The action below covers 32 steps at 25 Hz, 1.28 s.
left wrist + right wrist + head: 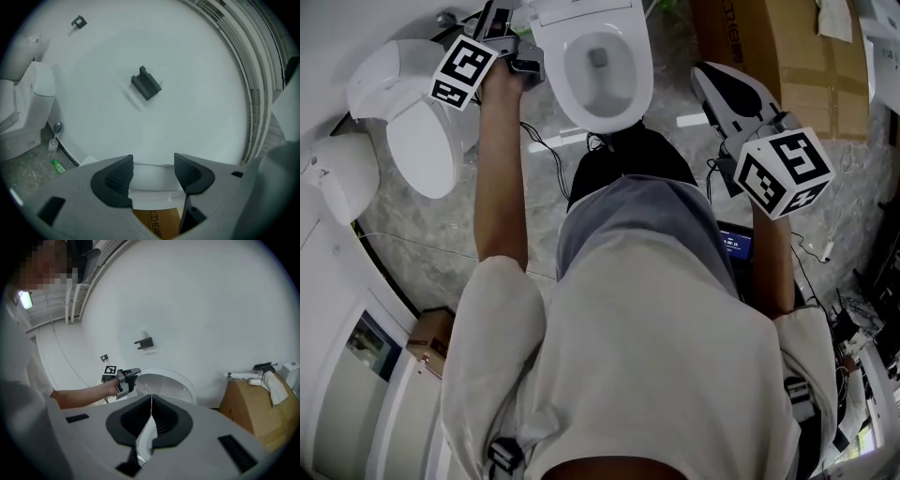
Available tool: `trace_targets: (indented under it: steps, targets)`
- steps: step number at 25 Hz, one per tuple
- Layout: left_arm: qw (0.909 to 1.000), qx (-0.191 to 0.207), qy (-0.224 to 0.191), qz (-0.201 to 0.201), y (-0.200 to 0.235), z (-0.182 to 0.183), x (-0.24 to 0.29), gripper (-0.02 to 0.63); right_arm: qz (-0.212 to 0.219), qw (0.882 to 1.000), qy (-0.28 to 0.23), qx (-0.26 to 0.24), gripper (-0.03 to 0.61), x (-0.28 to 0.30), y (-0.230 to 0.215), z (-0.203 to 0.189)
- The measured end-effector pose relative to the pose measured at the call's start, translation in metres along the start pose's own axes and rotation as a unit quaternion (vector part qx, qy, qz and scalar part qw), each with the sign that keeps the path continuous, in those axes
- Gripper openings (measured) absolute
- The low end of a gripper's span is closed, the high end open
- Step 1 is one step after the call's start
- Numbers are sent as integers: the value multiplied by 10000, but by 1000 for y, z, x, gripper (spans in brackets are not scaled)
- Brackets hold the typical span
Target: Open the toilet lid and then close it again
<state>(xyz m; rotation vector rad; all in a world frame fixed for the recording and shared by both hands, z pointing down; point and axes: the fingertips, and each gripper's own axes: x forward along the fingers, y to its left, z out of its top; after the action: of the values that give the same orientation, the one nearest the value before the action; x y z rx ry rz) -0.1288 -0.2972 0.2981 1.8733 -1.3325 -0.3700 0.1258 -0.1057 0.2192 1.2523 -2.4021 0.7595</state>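
here the left gripper (153, 172) holds the smooth white rim of the upright, rounded toilet lid (165, 383) in its ribbed black jaws. the right gripper (151, 405) has jaws pressed together, empty.

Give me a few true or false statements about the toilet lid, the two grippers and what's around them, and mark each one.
1. The toilet lid is raised. True.
2. The right gripper has its jaws wide apart. False: they are together, on nothing.
3. The lid's edge sits between the jaws of the left gripper. True.
4. The second toilet stands at the person's right. False: it stands at the left, and a cardboard box is at the right.
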Motion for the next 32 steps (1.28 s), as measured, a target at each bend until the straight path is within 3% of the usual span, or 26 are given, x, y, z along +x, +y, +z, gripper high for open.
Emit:
trace_targets:
  steps: [6, 32]
  targets:
    - [9998, -5, -195, 45, -3, 11, 5, 267, 96, 9999, -4, 61, 11, 5, 2, -1]
    - [9994, 121, -276, 160, 7, 52, 66, 262, 63, 9998, -2, 187, 12, 26, -23, 19]
